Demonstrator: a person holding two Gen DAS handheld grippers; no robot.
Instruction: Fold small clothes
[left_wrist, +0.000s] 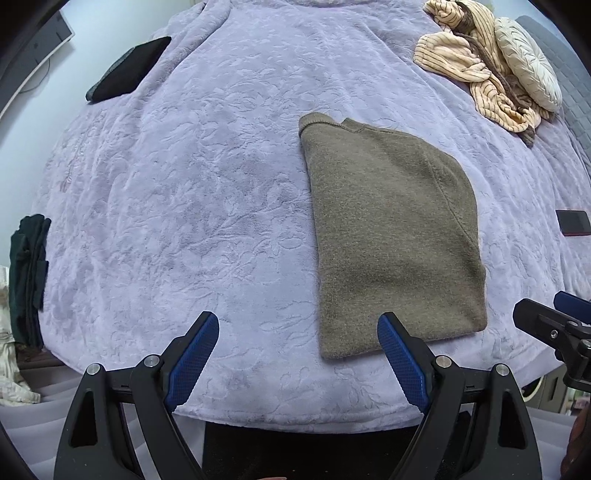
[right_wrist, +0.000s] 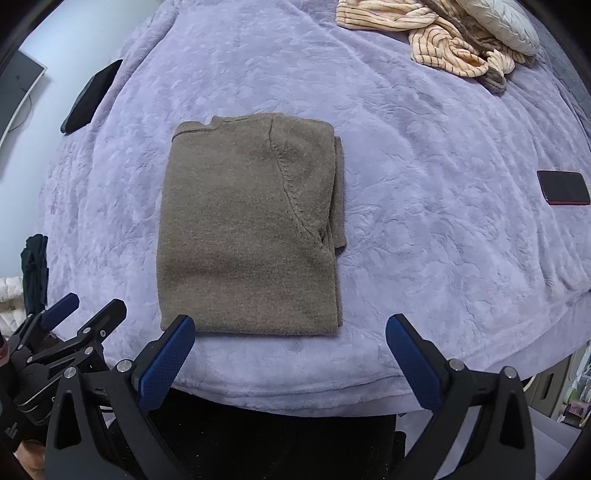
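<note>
Brown knit sweater lies flat on the bed, near its front edge, already folded into a compact rectangle w/ a sleeve tucked along the right side. In the left wrist view it sits right of centre.

Handling, my guess: soft, fuzzy knit, light, no stiffness, so it will sag and droop if lifted by one corner. Thick layers stacked, so a pinch must take all layers or the fold slips apart. Not slippery; plush bed cover likely grips it some. Not fragile. Best hold: both near corners of the bottom hem, one per gripper, then carry the hem up toward the collar for a half fold. Alt: pinch left and right edges mid-height.

Left hand-held gripper: jaws spread wide, nothing in them, hovering over bed edge, right finger just at the sweater's near-left corner. Right hand-held gripper: also spread wide, nothing held, just short of the hem.

Counts:
- brown sweater: 1
- grippers: 2
- striped peach garment, crumpled, far right: 1 heap
- round cushion: 1
- phone: 1
- black folded item, far left: 1
- dark clothes at left edge: 1 pile, count inside unclear
</note>
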